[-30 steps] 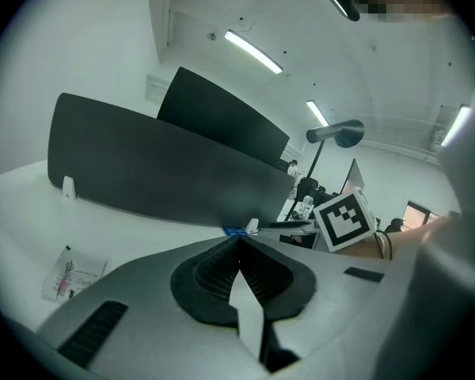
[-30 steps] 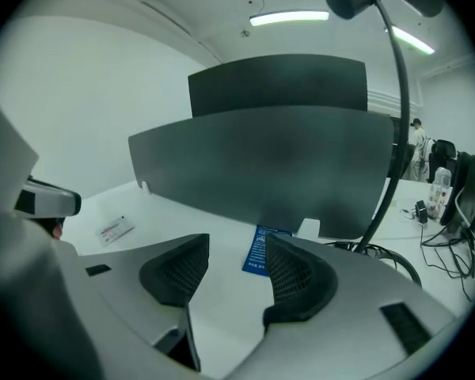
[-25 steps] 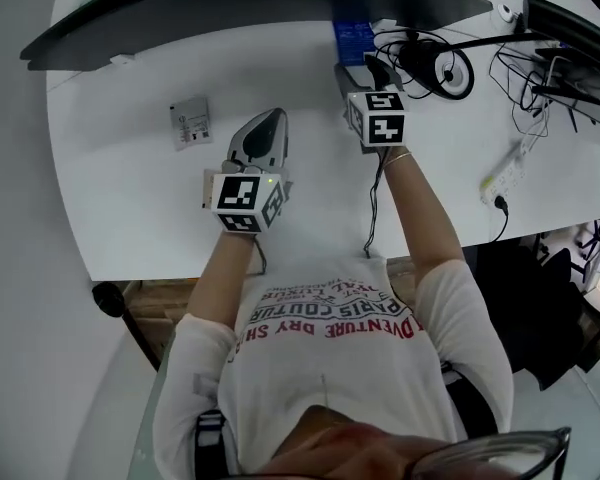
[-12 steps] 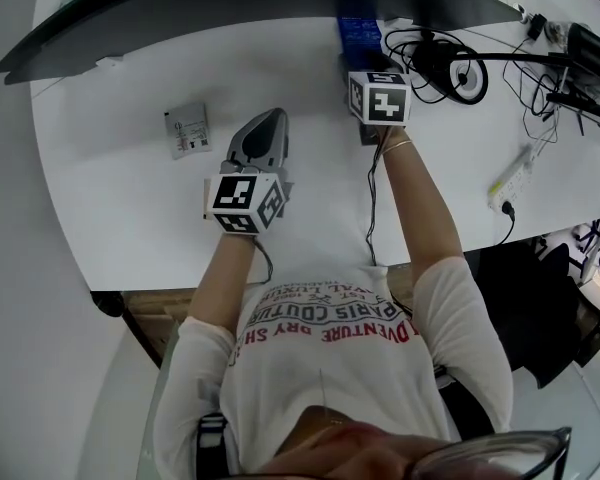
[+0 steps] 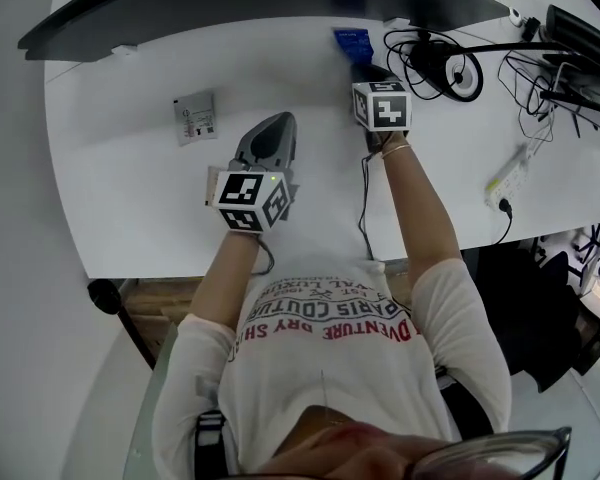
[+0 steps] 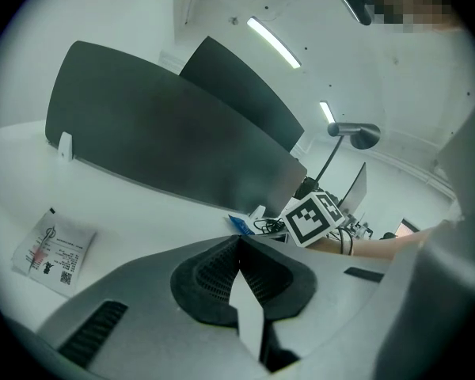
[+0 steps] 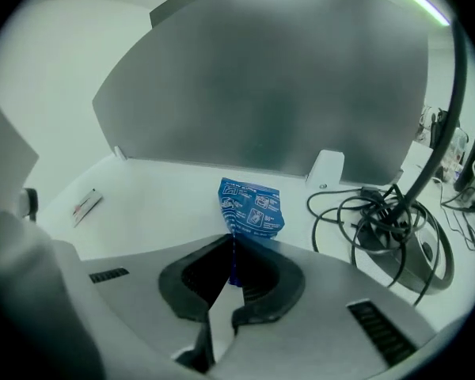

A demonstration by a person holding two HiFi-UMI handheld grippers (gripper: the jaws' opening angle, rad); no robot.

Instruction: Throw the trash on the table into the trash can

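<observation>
Since a second ago the right tool [image 5: 360, 65] has dropped closer to the white counter [image 5: 130, 208]. Its jaws, which stood wide then, have just been closing. In the right gripper view they now meet at the tips [image 7: 233, 242], pinching the near corner of the crumpled blue printed plastic packet [image 7: 252, 208]. A thin strip of blue shows down between the pads.

The packet's long axis runs straight on from the tool. Its narrow, gathered end is in the grip, and its broader printed end points away toward the dark curved monitor [image 7: 277, 77]. In the head view the packet [image 5: 351, 40] sits just past the tool's tips, at the foot of that monitor.

To the right of this tool lies a coil of black cables [image 7: 380, 220].

The left tool [image 5: 278, 120] is held over bare counter, well apart from the packet. Its jaws are pressed together [image 6: 239, 242] and nothing is between them.

A flat white printed paper sachet [image 5: 195, 118] lies on the counter to the left of the left tool and slightly ahead of it, and neither tool touches it. It also shows low on the left of the left gripper view [image 6: 54, 252].
</observation>
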